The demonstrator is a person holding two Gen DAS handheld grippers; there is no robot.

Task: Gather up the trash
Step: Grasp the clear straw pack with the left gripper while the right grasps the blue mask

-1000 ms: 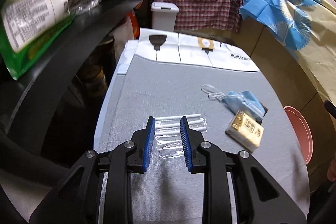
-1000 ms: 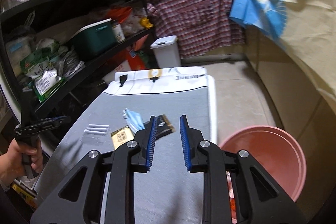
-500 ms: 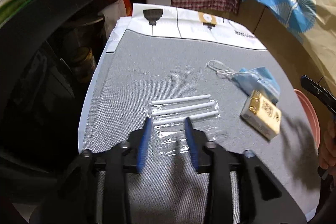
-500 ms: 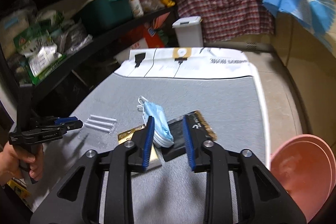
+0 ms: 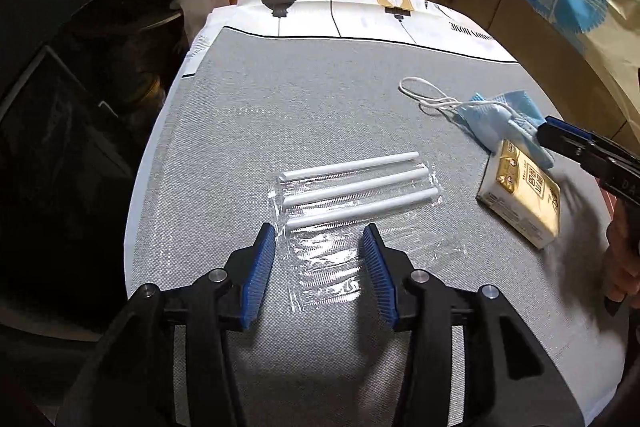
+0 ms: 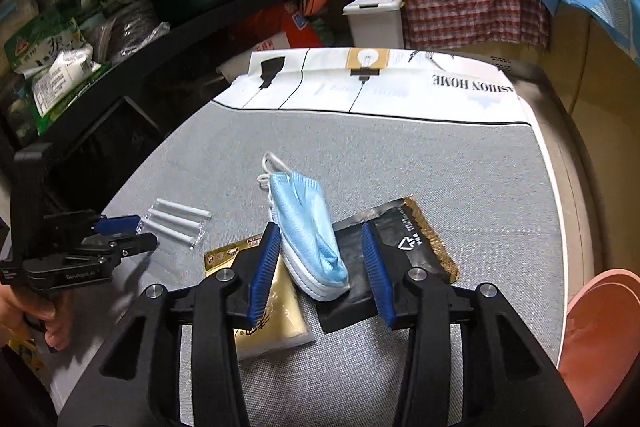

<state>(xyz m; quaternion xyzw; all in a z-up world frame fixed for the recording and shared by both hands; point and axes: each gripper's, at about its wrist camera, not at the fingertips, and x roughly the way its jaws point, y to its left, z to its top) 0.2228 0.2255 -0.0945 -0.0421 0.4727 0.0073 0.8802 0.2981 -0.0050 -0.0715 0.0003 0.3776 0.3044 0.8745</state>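
Observation:
Three white straws (image 5: 352, 187) lie in a clear plastic wrapper (image 5: 324, 267) on the grey table mat (image 5: 280, 107). My left gripper (image 5: 320, 231) hangs open just above the wrapper, whose near end lies between its fingers. A crumpled blue face mask (image 6: 308, 223) rests on a black foil packet (image 6: 404, 239) and a gold tissue pack (image 6: 272, 327). My right gripper (image 6: 320, 229) straddles the mask with its jaws opening; the pads do not press on it. In the right wrist view the left gripper (image 6: 120, 231) is at the far left, held by a hand.
A pink basin (image 6: 600, 339) stands off the table's right edge. A white lidded bin (image 6: 376, 23) sits beyond the far end by a plaid cloth. Dark shelves (image 6: 120, 39) full of bags and boxes run along the left side.
Both grippers have opened wider and come down toward the table. The right one swung left from near the basin to straddle the mask. The left one closed in on the straw wrapper.

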